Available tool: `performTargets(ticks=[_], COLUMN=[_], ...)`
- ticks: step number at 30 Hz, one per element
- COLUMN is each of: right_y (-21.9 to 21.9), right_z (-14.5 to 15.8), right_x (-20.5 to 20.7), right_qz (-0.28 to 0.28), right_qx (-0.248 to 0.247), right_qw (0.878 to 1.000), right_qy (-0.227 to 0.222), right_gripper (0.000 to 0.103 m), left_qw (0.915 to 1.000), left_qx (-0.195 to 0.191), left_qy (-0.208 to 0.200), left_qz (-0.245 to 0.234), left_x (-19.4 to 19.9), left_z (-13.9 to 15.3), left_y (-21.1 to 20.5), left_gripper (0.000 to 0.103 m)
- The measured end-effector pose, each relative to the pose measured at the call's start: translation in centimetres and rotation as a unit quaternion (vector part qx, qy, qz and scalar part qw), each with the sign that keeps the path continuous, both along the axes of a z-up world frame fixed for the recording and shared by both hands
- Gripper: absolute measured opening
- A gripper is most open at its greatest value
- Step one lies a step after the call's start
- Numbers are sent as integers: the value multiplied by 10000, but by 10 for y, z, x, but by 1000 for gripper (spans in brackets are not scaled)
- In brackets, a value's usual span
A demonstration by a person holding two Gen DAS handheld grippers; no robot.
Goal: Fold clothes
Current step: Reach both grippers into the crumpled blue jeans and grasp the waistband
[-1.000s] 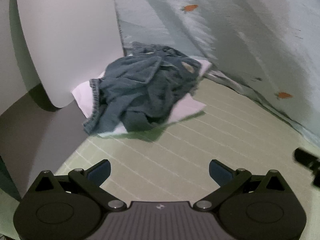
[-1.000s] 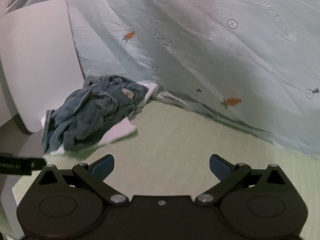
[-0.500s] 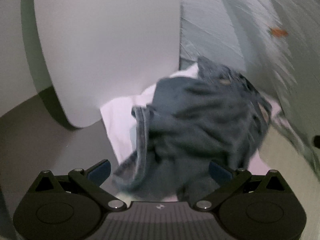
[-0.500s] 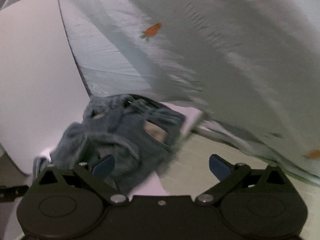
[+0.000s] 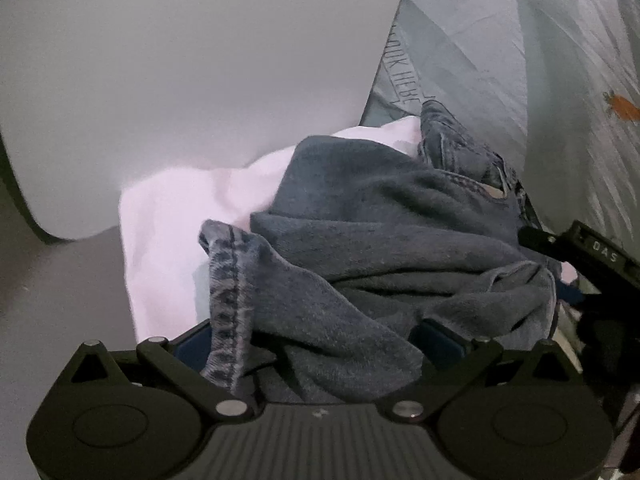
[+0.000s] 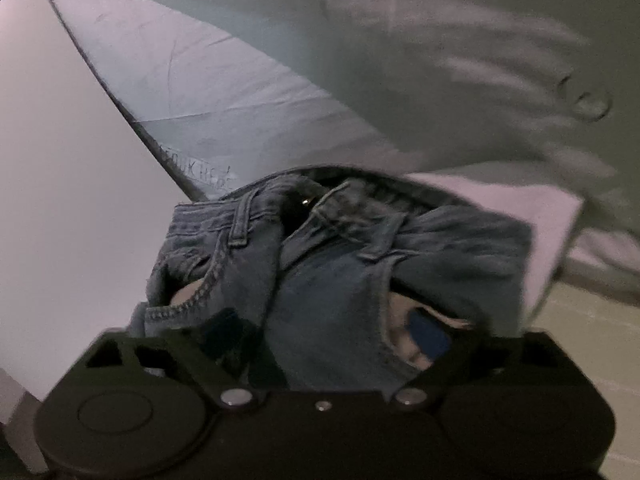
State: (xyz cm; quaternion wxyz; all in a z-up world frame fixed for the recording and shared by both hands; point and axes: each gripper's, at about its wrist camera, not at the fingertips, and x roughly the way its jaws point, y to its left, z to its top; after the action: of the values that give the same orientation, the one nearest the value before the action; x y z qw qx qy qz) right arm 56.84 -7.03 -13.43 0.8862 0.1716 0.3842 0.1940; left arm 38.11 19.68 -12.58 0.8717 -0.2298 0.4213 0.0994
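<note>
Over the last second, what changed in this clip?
Both claws moved in from over the mat to the crumpled jeans. The left claw now has denim lying between its open fingers, and the right claw does too; neither has closed. The jeans remain in a heap on the white cloth, beside the white panel.

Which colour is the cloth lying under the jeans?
Pale pink cloth; the left wrist view shows it best.
</note>
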Motion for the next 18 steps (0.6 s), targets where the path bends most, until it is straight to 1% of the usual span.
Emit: performTargets(ticks=[3,6,8,9,10,11,12,13,14,15,16,17,18], right_y=[0,6,12,21,30,40,48,49,49,50,48,46,44], right_z=[2,7,11,11,11,11,12,12,13,14,17,19,22], right_x=[2,4,4,5,6,7,7,5,2,-1,-7,-13,-18], right_qz=[-124,-213,-260,-261,-262,-262,-265,-293,-321,-341,-285,-229,-175], right_qx=[422,814,1028,708,388,67,-229,-261,-292,-316,-267,-217,-176], right_qw=[9990,9963,9940,9969,9987,9995,9993,9992,9990,9986,9986,9985,9981], right_qy=[33,157,257,218,178,138,91,-19,-130,-240,-347,-454,-563], right_gripper=[103,102,101,99,94,91,90,79,60,50,33,22,17], left_qw=[9995,9969,9954,9953,9953,9953,9954,9954,9955,9958,9964,9970,9976], left_qx=[-307,-733,-880,-883,-878,-872,-867,-862,-835,-790,-721,-632,-536], left_qy=[-40,-102,-135,-143,-152,-163,-174,-185,-191,-193,-191,-197,-214], left_qz=[89,252,349,369,376,378,381,383,394,412,413,399,374], left_x=[3,0,-2,-2,-2,-2,-2,-2,-2,-2,-2,-2,-3], left_z=[-8,-15,-18,-19,-18,-16,-15,-13,-12,-10,-8,-6,-2], left_y=[6,11,13,12,11,10,9,8,7,7,6,5,2], left_gripper=[101,93,91,90,88,86,82,75,71,63,56,52,44])
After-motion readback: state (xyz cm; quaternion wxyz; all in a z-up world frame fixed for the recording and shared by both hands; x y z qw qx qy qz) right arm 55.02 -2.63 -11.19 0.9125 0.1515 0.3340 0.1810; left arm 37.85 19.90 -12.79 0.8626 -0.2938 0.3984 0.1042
